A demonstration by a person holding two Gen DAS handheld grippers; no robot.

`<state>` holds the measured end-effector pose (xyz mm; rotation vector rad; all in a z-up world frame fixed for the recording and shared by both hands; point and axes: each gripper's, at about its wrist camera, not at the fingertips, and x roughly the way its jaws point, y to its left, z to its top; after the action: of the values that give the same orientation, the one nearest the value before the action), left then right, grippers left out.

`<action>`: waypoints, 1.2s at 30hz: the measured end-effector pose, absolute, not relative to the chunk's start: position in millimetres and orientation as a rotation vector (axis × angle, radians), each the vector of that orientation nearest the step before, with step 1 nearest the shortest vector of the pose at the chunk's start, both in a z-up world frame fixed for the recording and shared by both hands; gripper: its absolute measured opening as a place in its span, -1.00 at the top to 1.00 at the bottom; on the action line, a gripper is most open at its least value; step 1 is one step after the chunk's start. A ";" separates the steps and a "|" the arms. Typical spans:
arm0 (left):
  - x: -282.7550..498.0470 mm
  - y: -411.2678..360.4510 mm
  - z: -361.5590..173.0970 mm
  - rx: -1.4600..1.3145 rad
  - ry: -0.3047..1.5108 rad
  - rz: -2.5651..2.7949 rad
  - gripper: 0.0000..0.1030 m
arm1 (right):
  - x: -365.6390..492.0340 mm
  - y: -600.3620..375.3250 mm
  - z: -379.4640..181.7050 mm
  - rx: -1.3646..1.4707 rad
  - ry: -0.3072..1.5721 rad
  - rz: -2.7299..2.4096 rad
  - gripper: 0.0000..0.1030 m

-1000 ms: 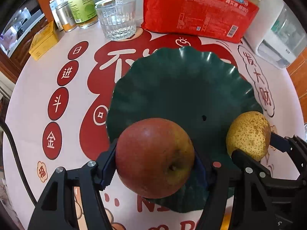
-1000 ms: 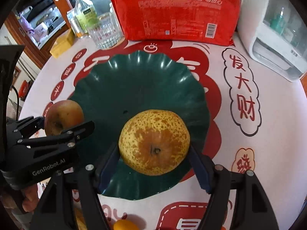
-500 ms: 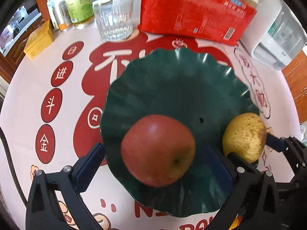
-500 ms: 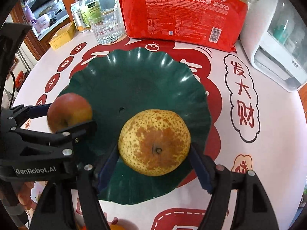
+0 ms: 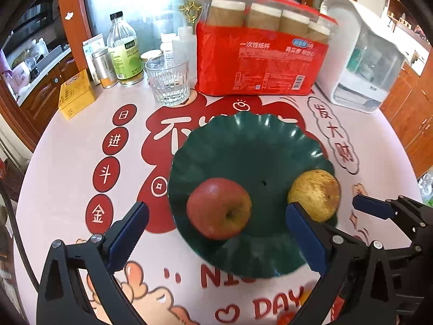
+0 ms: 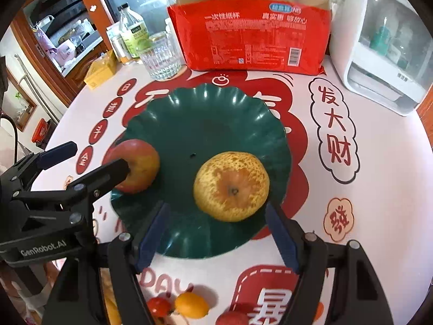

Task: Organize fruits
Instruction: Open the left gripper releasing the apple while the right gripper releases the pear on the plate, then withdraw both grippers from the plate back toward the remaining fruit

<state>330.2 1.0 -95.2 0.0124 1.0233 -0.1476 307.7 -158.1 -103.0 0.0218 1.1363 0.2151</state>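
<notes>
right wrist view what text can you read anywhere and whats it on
"GenRobot.AI": left tool body.
"一次性纸杯": red pack; its fine print is too small to read.
"发大财": table mat.
"DAY": mat near edge, partly hidden.
Bottle label: too blurred.
Right tool: no text.

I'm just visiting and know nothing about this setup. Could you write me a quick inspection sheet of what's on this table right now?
Surface: round table with a pink and red printed cover.
Job's things: red apple and yellow pear both lie on the green plate, apart from each other. Small fruits wait at the near edge.
Clutter: red pack of paper cups, glass tumbler, bottle, yellow box, white appliance.
Grippers: left tool open, gripping nothing; right tool open, gripping nothing.
Cables: a dark cable runs down the far left edge.
Surroundings: wooden cabinets.
</notes>
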 end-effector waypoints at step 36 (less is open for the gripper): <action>129.3 61.0 28.3 0.090 0.848 -0.148 -0.97 | 107.3 -132.4 43.6 0.092 0.830 0.108 -0.45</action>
<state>129.3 61.0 28.3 0.0901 0.8483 -0.1477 107.3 -132.4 43.6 0.0918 0.8302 0.1079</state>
